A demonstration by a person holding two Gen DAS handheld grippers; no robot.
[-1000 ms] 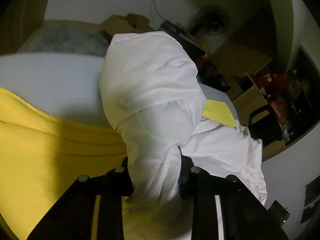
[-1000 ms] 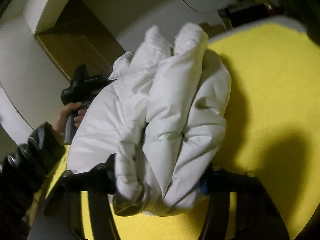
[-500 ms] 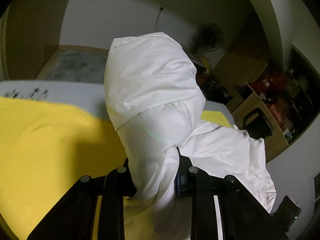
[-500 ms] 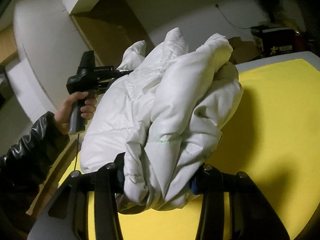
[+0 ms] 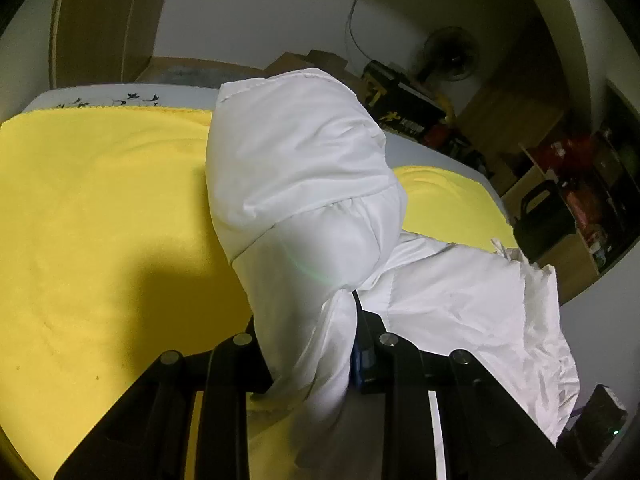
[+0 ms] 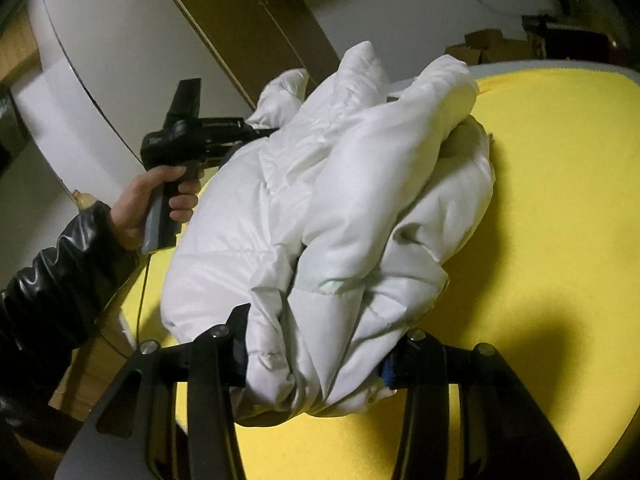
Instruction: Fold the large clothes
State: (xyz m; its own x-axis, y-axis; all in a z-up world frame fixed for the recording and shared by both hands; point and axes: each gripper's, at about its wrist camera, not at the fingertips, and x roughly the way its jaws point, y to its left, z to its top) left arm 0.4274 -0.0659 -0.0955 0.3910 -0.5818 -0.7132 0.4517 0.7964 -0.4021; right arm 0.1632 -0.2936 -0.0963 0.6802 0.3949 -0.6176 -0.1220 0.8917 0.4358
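Note:
A white puffy jacket (image 5: 304,184) is held up over a yellow blanket (image 5: 100,216) spread on a bed. My left gripper (image 5: 312,344) is shut on a bunched fold of the jacket, which bulges up in front of the camera and hides the fingertips. My right gripper (image 6: 320,352) is shut on a thick wad of the same jacket (image 6: 360,208), lifted above the blanket (image 6: 560,208). In the right wrist view the person's hand holds the left gripper's handle (image 6: 180,148) at the jacket's far left side.
The bed's white mattress edge (image 5: 120,94) runs along the far side. Beyond it stand cardboard boxes (image 5: 312,62), a fan (image 5: 448,54), and cluttered shelves (image 5: 580,184) at right. A wooden wardrobe (image 6: 248,28) stands behind the left hand.
Both grippers have carried the jacket over the bed: far more of the yellow blanket now shows under it. Both grips are unchanged.

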